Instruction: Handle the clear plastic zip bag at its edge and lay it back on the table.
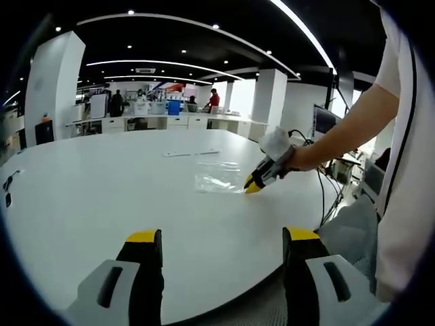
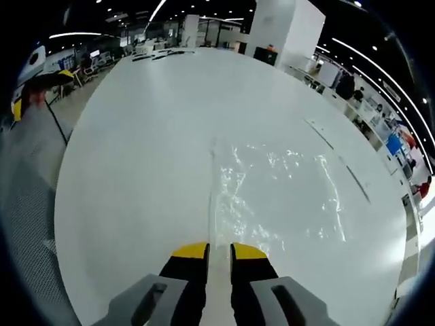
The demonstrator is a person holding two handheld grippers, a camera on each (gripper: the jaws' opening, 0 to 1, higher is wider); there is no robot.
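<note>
Right gripper [image 1: 252, 186] at bag [image 1: 217, 176] edge

clear bag [image 2: 279, 197], white table [image 2: 136, 170]

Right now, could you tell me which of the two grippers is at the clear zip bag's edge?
The right gripper, with jaws nearly closed at the bag edge; the left gripper sits open, well short of it.

Bright, even light from the ceiling strips [image 1: 204, 27] and spots overhead washes my white table [image 1: 102, 197] almost shadowless, glare sparkles on the clear bag [image 2: 279, 190] at the center of my right gripper view, and both views bow at the edges, where detail softens.
</note>
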